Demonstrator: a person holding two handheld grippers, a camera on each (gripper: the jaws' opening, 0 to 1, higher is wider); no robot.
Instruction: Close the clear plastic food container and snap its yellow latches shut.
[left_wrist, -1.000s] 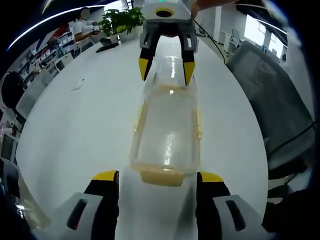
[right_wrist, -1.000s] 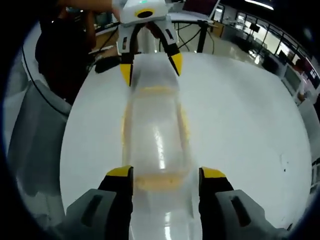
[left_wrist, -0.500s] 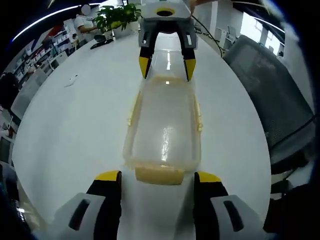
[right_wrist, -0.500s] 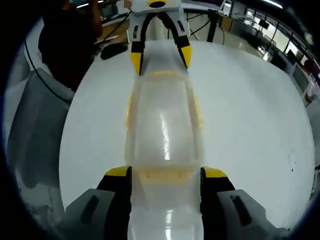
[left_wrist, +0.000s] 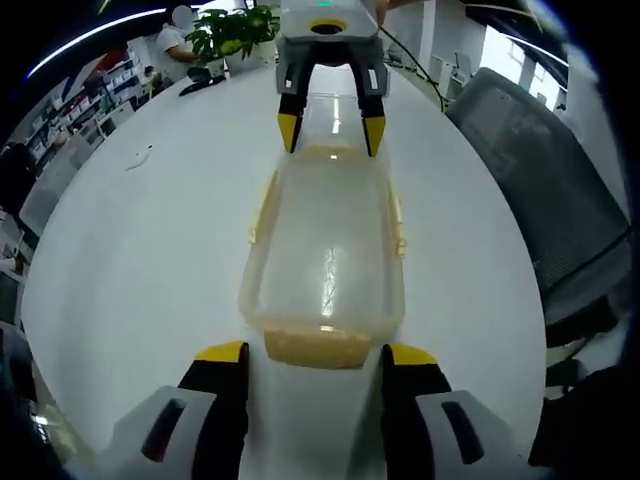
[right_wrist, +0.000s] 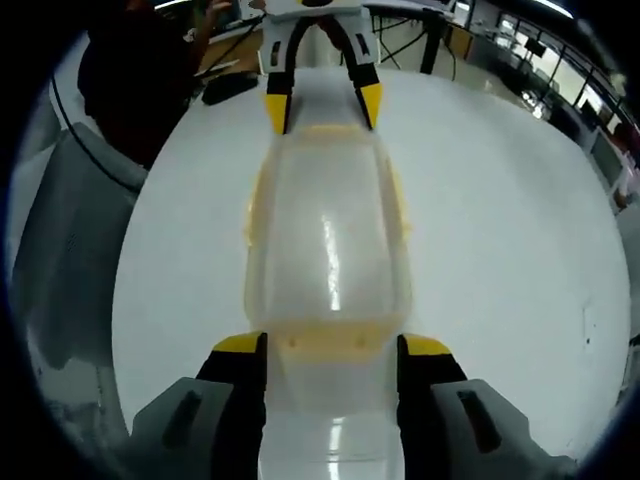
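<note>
Both pairs of yellow-tipped fingers stand spread wide, gripping nothing. One end of the clear plastic food container (left_wrist: 325, 255) lies just ahead of the left gripper (left_wrist: 312, 352), its yellow end latch (left_wrist: 317, 347) between the tips; the right gripper (right_wrist: 331, 346) brackets the opposite end. Broad bare white table (left_wrist: 140, 250) lies on both long sides; a grey chair (left_wrist: 545, 200) crowds one edge.

Food container (left_wrist: 325, 265): clear plastic, smooth and glossy, with a bright streak of glare down its lid (right_wrist: 328, 255). Latches (left_wrist: 316, 347): pale yellow plastic, opaque, duller than the lid. Table (left_wrist: 150, 250): white, smooth, faint sheen. Left gripper (left_wrist: 312, 353): matt black jaws with yellow tips, grey plastic housing. Right gripper (right_wrist: 331, 347): same finish. Office chair (left_wrist: 545, 200): grey mesh fabric, matt.
</note>
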